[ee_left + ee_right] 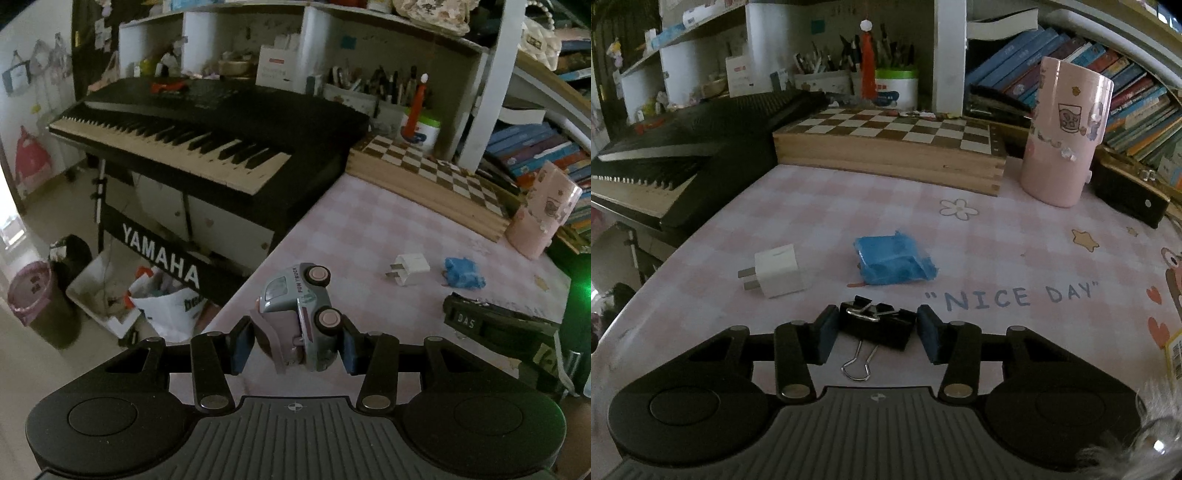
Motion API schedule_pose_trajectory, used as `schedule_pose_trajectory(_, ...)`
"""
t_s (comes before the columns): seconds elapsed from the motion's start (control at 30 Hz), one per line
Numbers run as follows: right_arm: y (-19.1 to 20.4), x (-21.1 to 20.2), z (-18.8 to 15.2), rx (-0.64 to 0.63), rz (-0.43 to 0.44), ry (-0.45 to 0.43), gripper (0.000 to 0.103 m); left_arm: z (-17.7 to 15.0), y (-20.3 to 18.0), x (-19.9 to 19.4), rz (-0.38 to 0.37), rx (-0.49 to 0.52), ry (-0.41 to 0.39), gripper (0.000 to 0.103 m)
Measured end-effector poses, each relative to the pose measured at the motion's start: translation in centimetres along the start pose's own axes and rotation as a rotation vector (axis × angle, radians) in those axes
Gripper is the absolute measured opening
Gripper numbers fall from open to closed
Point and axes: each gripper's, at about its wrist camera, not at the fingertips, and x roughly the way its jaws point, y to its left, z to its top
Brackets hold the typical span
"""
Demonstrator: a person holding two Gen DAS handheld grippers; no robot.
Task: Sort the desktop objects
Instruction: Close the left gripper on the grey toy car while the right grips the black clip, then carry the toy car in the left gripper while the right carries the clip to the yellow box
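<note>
In the left wrist view a small grey toy truck [299, 314] lies tipped on its side, wheels to the right, between the pads of my left gripper [295, 345]. The right pad touches it; a gap shows at the left pad. In the right wrist view a black binder clip [877, 325] sits on the pink checked desk mat [979, 251] between the spread fingers of my right gripper [877, 338], with small gaps on both sides. A white charger plug [777, 271] and a crumpled blue wrapper [894, 260] lie just beyond; both show in the left view too, the plug [410, 269] and wrapper [463, 273].
A wooden chessboard box [890, 147] and a pink cup [1065, 133] stand at the back of the desk. A black Yamaha keyboard [207, 140] borders the desk's left edge. Bookshelves [1126, 92] fill the right. The other gripper [502, 328] lies at the right.
</note>
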Motion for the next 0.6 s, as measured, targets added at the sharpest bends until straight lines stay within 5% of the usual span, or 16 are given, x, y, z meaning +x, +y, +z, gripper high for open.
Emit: schedule_pose_trajectory(0.6,-3.0,-9.2,-0.2,0.026,0.042,-0.088,0.043,-0.5,-2.1,-3.6,-0.194,0.118,-0.054,0.046)
